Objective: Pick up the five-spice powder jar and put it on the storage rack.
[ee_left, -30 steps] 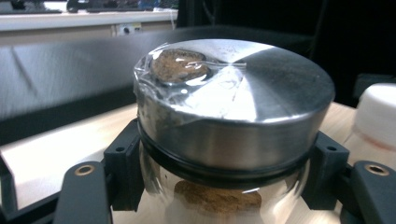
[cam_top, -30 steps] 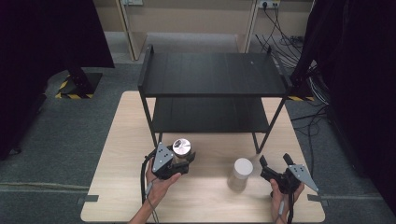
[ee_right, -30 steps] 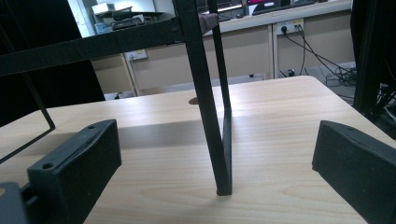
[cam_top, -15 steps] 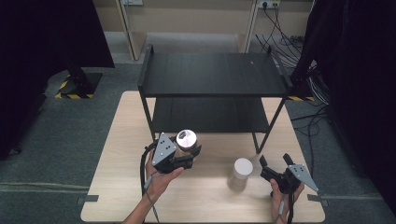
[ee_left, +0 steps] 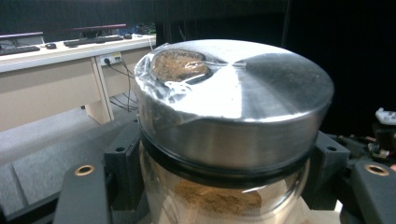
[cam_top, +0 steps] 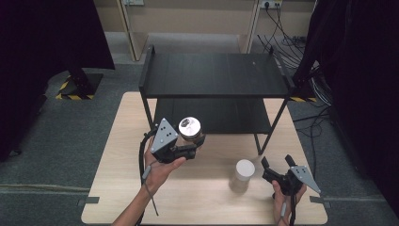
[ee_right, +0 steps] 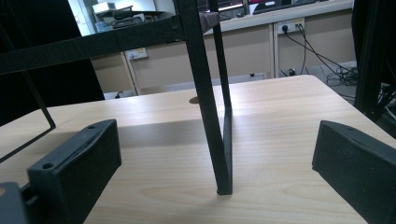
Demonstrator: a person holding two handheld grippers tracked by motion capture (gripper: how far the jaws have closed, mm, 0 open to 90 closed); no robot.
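Observation:
A glass jar with a silver metal lid hangs above the table, in front of the black shelf's lower level. My left gripper is shut on it. In the left gripper view the jar has brown powder inside, and the black jaws of the left gripper press on its glass body from both sides. A second jar with a white lid stands on the table at the right. Just right of it, my right gripper is low over the table and open. The right gripper has nothing in its grip.
A black two-level shelf stands on the far half of the wooden table. Its front right leg rises straight ahead of my right gripper's jaws. Desks and wall sockets lie beyond the table.
My left gripper has risen with the silver-lidded jar in it, lifting it off the table toward the shelf front. The right gripper and the white-lidded jar have not moved.

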